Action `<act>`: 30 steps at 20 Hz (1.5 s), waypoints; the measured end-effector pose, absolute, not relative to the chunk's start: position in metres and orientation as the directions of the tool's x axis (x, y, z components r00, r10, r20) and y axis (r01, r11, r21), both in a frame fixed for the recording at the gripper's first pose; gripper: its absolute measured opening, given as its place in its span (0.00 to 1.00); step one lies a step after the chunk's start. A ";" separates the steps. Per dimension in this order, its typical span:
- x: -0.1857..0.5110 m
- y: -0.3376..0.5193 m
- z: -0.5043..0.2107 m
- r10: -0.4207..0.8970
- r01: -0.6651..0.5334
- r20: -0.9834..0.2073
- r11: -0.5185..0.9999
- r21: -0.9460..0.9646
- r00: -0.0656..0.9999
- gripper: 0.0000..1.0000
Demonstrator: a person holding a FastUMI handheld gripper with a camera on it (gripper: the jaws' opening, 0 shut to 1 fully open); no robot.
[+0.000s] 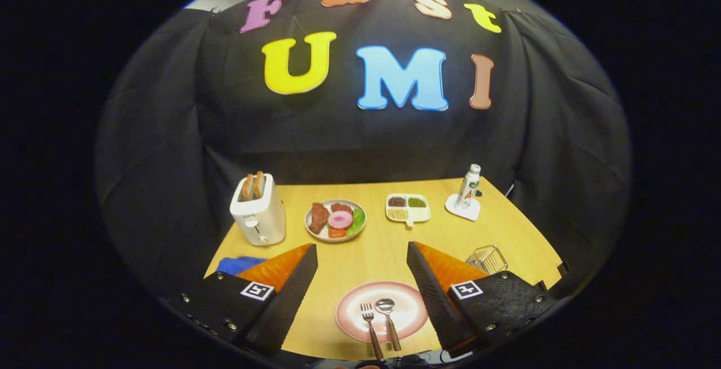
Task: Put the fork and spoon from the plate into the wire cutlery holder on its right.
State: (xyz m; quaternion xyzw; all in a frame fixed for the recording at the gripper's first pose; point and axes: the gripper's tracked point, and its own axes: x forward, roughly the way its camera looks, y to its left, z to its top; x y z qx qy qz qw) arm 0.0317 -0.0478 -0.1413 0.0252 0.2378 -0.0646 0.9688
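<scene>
pale wood-grain table [383, 245] under the booth's black cloth carries a round pink plate [349, 315], where a metal fork [369, 321] and spoon [388, 315] with brown handles lie side by side. the gripper [362, 256] hovers wide open around it, holding nothing. a wire cutlery holder [488, 258] sits just right; a white toaster [258, 211] and food dish [335, 219] stand beyond.

The right finger is covering the right rim of the plate [349, 307] and part of the wire cutlery holder [488, 258]. The left finger is hiding most of a blue cloth [236, 265]. The handles of the fork [370, 324] and spoon [388, 317] are running past the near desk [372, 245] edge, their ends indistinct.
</scene>
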 end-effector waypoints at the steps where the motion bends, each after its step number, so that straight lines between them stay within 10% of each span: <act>1: 0.031 -0.051 -0.156 -0.120 0.147 -0.502 0.989 0.014 0.856 0.98; 13: 0.007 -0.083 -0.314 -0.192 0.111 -0.868 0.981 -0.158 0.458 0.98; 30: -0.011 -0.103 -0.399 -0.190 0.023 -0.964 0.982 -0.189 0.186 0.94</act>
